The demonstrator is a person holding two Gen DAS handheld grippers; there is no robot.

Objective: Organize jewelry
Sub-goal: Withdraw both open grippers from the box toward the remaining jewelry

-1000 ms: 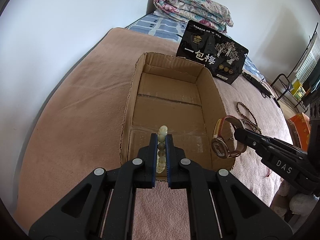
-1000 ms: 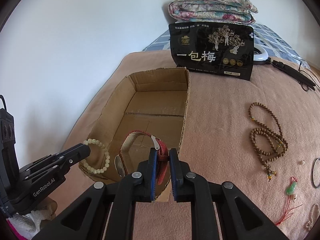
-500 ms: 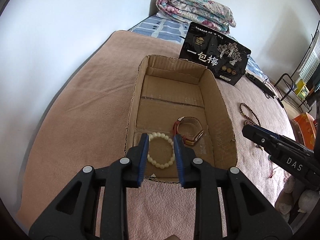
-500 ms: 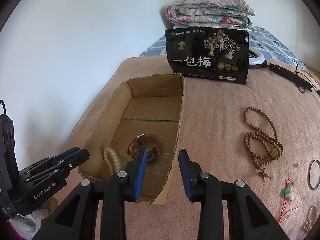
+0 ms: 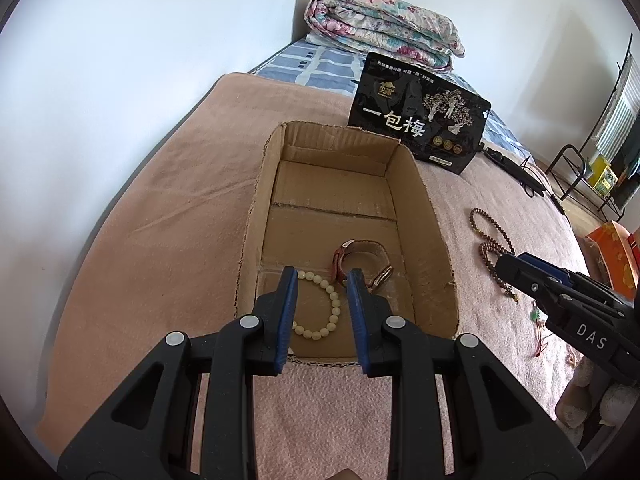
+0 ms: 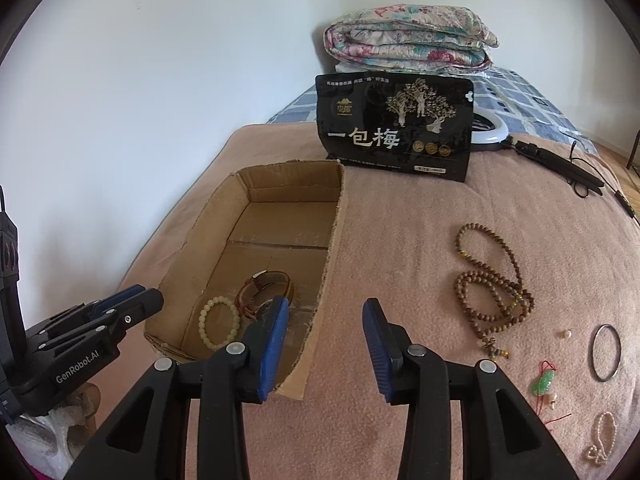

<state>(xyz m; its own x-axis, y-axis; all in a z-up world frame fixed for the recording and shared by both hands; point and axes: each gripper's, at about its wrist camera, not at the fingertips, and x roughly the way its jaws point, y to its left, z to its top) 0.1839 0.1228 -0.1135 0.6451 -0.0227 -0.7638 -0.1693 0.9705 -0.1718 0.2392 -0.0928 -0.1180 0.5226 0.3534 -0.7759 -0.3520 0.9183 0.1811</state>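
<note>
Pink fuzzy blanket (image 6: 400, 240) spread over a bed, white wall on the one side, and an open cardboard box (image 5: 432, 240) sitting on it with its flaps cut off. Both pieces are down on the box floor at the near end: the pale bead bracelet (image 5: 324, 312) lying flat, and the brown leather-strap watch (image 5: 360, 260) just beside it, seems to be touching or nearly. The left gripper (image 5: 322, 312) hovers over the near edge of the box with its blue pads a little apart and nothing pinched between them, the bracelet just shows through the gap down below. The right gripper (image 6: 326, 344) is off toward the box's right wall, jaws have just been opening wider, nothing between them either, just blanket and cardboard edge behind. Still out on the blanket to the right of the box: a long brown bead necklace (image 6: 492, 288) coiled in loops, a thin dark bangle (image 6: 606, 352), a small green pendant on red cord (image 6: 544, 384), a tiny loose pearl (image 6: 566, 334) and a little string of small pearls (image 6: 600, 436) near the corner. Behind the box stands a black snack bag with Chinese lettering (image 6: 394, 128), a ring light (image 6: 490, 130) peeking out behind it, and a folded floral quilt (image 6: 412, 40) on the blue checked sheet at the far end
</note>
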